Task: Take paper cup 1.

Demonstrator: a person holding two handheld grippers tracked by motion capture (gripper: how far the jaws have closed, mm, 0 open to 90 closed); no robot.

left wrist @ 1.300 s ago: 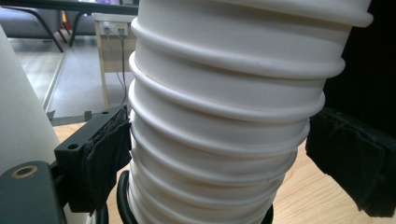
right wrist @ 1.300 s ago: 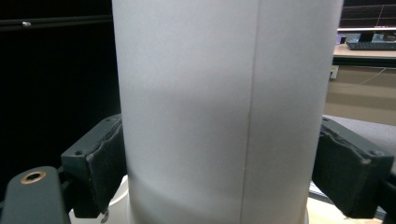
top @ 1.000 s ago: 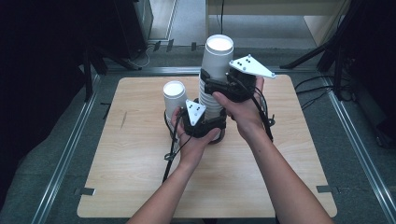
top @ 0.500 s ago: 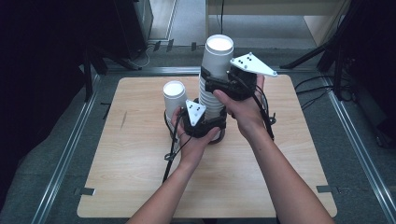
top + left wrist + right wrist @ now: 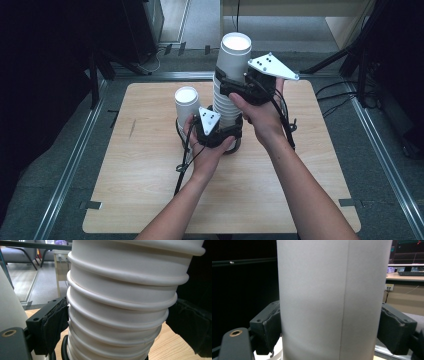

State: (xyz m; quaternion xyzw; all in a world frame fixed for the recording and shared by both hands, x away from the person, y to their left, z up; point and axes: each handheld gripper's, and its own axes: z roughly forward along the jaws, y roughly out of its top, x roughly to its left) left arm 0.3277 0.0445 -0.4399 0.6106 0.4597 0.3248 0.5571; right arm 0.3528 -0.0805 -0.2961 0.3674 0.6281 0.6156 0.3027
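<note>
A tall stack of white paper cups (image 5: 226, 102) stands upright on the wooden table (image 5: 150, 190). My left gripper (image 5: 220, 134) is shut on the ribbed lower part of the stack (image 5: 120, 302), with a pad (image 5: 53, 322) on each side. Higher up, my right gripper (image 5: 239, 89) holds the top cup (image 5: 234, 57). Its jaws have just been closing with that cup (image 5: 332, 290) between them, and both pads now press its smooth wall. A single white cup (image 5: 187, 100) stands just left of the stack, beside my left hand.
Black cables trail from both grippers over the table. Metal rails (image 5: 70, 170) run along the table's left and right sides. Dark equipment stands beyond the far edge. Bare wood lies in front of my forearms.
</note>
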